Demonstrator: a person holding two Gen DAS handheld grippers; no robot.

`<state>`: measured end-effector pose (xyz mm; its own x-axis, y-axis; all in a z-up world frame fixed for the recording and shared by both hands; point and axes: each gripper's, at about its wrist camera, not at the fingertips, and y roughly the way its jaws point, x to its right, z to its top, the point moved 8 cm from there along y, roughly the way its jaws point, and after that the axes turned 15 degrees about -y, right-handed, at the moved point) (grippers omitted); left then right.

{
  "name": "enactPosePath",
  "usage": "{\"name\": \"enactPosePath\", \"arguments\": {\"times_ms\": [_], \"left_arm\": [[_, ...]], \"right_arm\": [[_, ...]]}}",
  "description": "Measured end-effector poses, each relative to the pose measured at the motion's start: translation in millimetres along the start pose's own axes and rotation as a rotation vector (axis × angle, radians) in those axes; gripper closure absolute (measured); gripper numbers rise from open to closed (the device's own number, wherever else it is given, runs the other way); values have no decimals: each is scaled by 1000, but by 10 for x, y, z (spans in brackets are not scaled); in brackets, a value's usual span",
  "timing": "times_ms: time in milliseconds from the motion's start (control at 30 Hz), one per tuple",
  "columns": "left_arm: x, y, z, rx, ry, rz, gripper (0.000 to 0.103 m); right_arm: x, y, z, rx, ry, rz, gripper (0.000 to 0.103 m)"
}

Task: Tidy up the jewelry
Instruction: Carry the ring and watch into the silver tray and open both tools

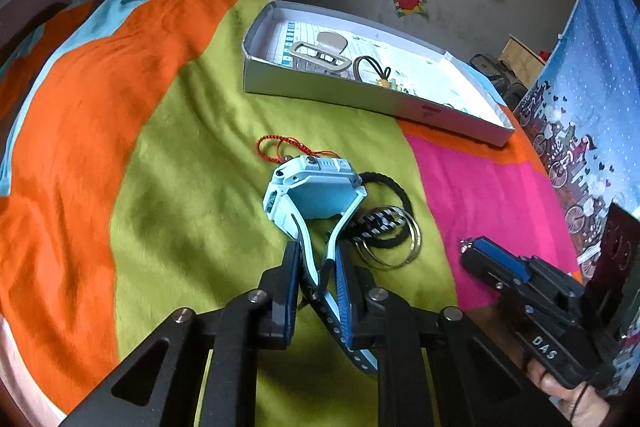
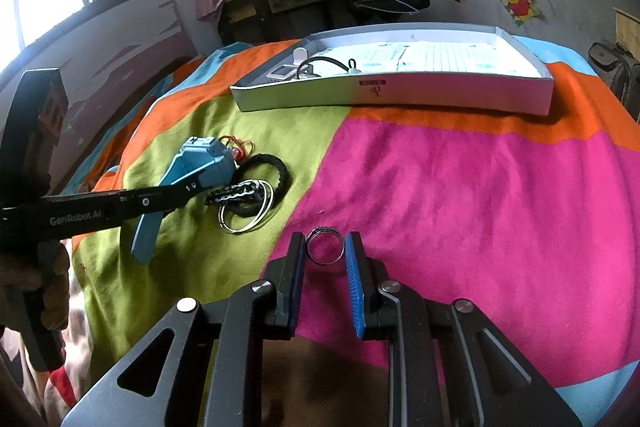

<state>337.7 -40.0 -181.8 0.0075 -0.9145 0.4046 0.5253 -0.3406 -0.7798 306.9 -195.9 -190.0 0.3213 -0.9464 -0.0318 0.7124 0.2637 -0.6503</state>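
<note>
A light blue watch (image 1: 313,191) lies tilted on the green part of the blanket. Its two straps run back between the pads of my left gripper (image 1: 316,247), which is shut on them. In the right wrist view the left gripper (image 2: 188,189) reaches in from the left with the watch (image 2: 204,157) at its tip and one strap hanging down. My right gripper (image 2: 325,241) is shut on a thin silver ring (image 2: 321,231) held upright between its fingertips over the pink patch. A white open box (image 1: 340,91) lies farther back on the bed.
Beside the watch lie a black braided band (image 1: 396,189), silver bangles (image 1: 416,239), a checkered black-and-white piece (image 1: 378,221) and a red cord (image 1: 269,147). The box holds a beige hair claw (image 1: 320,53) and a black cord with a charm (image 1: 370,69). A blue curtain (image 1: 592,75) hangs on the right.
</note>
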Motion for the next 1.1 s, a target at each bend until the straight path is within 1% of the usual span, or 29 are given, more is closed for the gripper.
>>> {"name": "enactPosePath", "arguments": {"times_ms": [100, 300, 700, 833, 933, 1100], "left_arm": [[19, -64, -8, -14, -31, -15, 87], [137, -231, -13, -10, -53, -42, 87], [292, -483, -3, 31, -75, -94, 87], [376, -574, 23, 77, -40, -119, 87], [425, -617, 70, 107, -32, -140, 87], [586, -564, 305, 178, 18, -160, 87]], "right_arm": [[-6, -35, 22, 10, -3, 1, 85], [-12, -137, 99, 41, -9, 0, 85], [69, -345, 292, 111, 6, -9, 85], [57, -381, 335, 126, 6, -11, 85], [56, -423, 366, 140, 0, -13, 85], [114, -507, 517, 168, -32, -36, 85]]}}
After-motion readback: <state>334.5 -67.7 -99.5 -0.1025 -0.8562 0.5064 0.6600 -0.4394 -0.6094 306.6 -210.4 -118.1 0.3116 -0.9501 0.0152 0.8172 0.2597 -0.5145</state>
